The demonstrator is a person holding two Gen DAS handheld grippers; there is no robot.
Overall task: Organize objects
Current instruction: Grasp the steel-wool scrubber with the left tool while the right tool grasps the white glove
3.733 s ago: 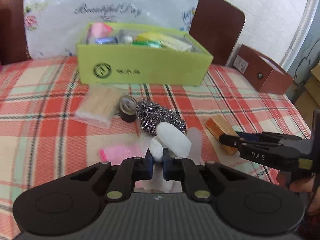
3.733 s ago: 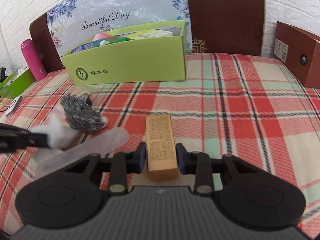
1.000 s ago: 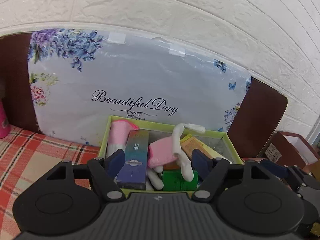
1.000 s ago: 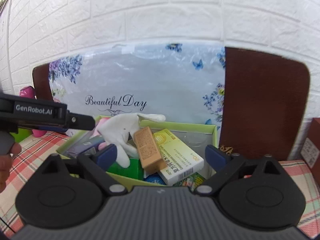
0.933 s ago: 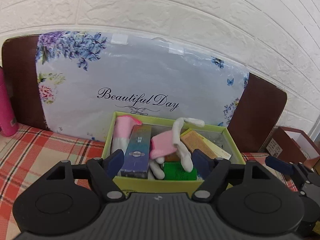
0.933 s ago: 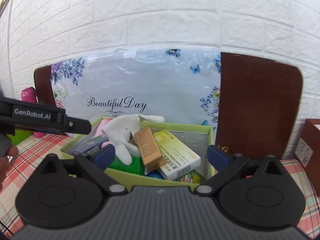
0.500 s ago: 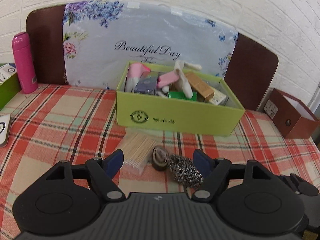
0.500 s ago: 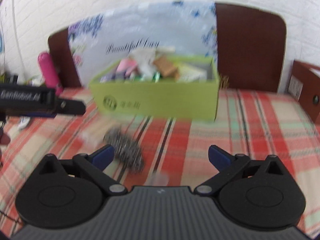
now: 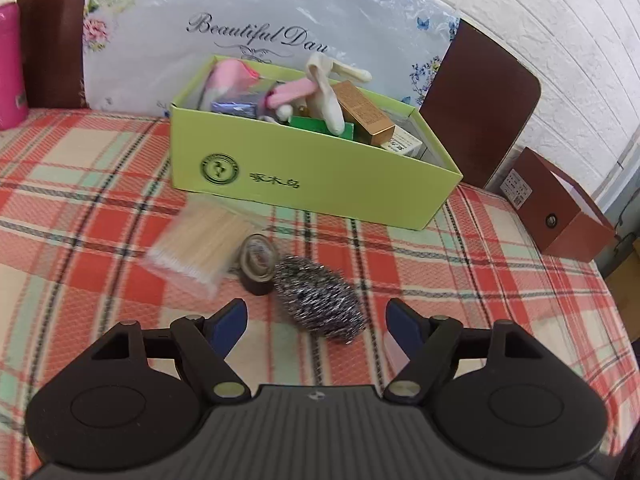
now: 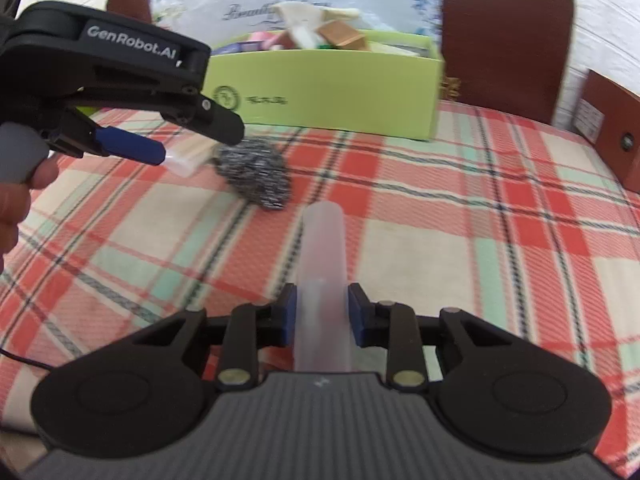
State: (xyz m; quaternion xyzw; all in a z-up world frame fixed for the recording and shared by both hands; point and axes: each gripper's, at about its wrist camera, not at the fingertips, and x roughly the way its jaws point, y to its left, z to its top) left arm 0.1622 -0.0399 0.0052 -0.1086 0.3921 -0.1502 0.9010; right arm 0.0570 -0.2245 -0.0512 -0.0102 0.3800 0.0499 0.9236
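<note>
Since the frames of a second ago, both grippers have dropped away from above the green box (image 9: 312,176) to the plaid tablecloth (image 9: 480,264) in front of it, and the right gripper (image 10: 322,314), then spread wide, is now pinching a frosted translucent tube (image 10: 322,256). The tube lies lengthwise on the cloth between the blue pads (image 10: 289,316), its far end pointing toward the box. The left gripper (image 9: 316,326) has its jaws spread wide with nothing between the pads; it hovers just over a steel wool scourer (image 9: 320,300). Touching the scourer's far side stands a small dark roll of tape (image 9: 259,264), and just beside that lies a clear packet of cotton swabs (image 9: 200,244), blurred. The green box sits farther back on the table, filled with a tan carton (image 9: 362,112), a white glove (image 9: 326,92), a pink item (image 9: 290,94) and other packages. A brown box (image 9: 560,216) stands well apart at the right edge of the table. In the right wrist view a hand (image 10: 16,196) grips the left tool's handle.
</note>
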